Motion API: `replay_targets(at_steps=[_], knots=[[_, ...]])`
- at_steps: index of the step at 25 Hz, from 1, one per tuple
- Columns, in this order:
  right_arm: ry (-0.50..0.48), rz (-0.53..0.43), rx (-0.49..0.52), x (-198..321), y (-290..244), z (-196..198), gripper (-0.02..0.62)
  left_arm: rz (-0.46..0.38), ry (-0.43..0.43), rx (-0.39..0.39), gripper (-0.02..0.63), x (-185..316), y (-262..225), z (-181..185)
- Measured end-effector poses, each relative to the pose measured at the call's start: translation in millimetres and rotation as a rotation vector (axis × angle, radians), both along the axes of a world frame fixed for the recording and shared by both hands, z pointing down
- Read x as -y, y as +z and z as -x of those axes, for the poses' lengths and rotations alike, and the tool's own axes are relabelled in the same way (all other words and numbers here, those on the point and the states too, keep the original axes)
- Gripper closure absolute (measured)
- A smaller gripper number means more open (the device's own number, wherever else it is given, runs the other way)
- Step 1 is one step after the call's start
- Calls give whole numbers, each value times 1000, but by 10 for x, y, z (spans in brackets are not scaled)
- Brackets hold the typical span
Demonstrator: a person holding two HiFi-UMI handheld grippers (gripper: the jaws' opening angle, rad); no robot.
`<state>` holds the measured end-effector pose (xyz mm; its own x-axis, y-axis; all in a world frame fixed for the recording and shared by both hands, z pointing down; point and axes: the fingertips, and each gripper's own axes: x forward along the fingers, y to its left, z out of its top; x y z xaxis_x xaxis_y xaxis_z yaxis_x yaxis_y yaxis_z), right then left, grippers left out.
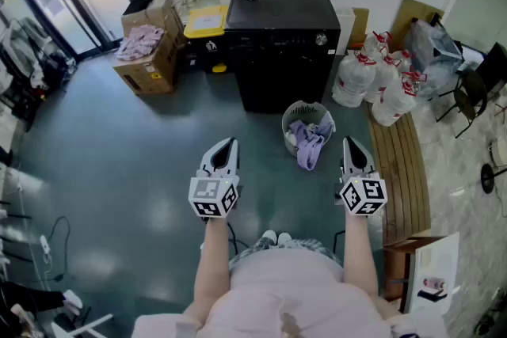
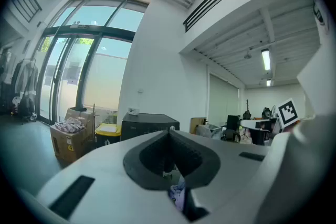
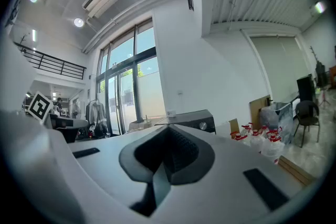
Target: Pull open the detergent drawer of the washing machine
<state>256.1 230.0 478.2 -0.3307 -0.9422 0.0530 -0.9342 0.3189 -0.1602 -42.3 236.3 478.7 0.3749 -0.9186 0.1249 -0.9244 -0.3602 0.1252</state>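
Black box-shaped washing machine point(image 1: 281, 36) standing upper centre, well apart from grippers. Approach step judged pending. Left gripper point(image 1: 229, 145) and right gripper point(image 1: 352, 145) hovering lower centre, fingers closed, holding nothing. Next move calling for nearing machine front, opening fingers onto detergent drawer.

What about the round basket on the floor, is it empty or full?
Not empty. The basket holds crumpled clothes, and a purple cloth hangs over its front rim.

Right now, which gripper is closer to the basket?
Right. The right gripper is just right of the basket, slightly nearer the person; the left gripper sits farther off to its left.
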Motion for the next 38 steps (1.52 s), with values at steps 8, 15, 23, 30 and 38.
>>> replay_targets(at_steps=[8,15,23,30,38], knots=[[-33,-17,-65,0,-29,73,581,4,13,16,580,8,24,-73],[-39,-16,-34,-13,-34,66,581,4,13,18,580,-11,43,-103],[-40,7,-21,-16,-5,78,580,9,27,14,580,-11,50,-150],[-62,21,-11,-122,49,83,580,24,74,-9,578,-99,107,-311],[-92,8,37,-231,24,104,420,19,113,-32,496,-218,87,-393]])
